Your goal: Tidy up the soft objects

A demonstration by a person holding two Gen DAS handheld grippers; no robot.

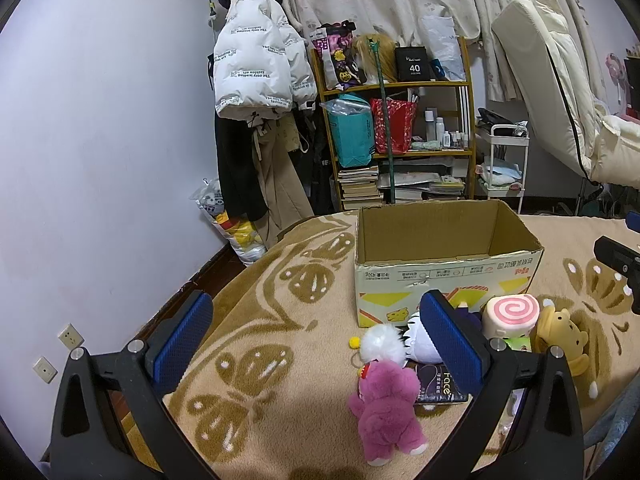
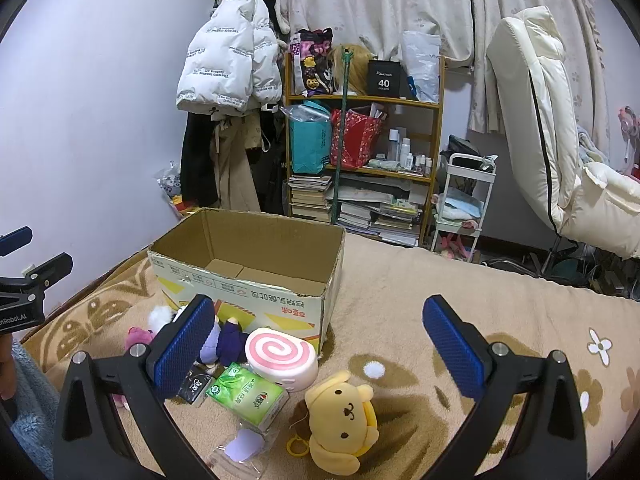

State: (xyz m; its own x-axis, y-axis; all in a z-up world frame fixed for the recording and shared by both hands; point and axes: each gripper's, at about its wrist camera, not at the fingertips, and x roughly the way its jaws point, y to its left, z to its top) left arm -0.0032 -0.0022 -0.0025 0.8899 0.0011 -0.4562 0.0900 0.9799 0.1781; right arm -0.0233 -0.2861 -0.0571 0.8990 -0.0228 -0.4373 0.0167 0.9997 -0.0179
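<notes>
Both the left tongs [image 1: 316,340] and right tongs [image 2: 320,344] gaped fully wide, gripping nothing. Just below them on the bed blanket [image 2: 400,320] lay a pink plush [image 1: 386,408], a yellow dog plush [image 2: 344,420] and a swirl cushion [image 2: 280,356]. Beyond stood the open cardboard box [image 2: 248,272], empty.

Far corner: we see a white puffer jacket [image 1: 256,60] hanging.
Right of it: our wooden shelf [image 2: 434,140] of books and bags.
Far right: a cream recliner [image 2: 552,152].
</notes>
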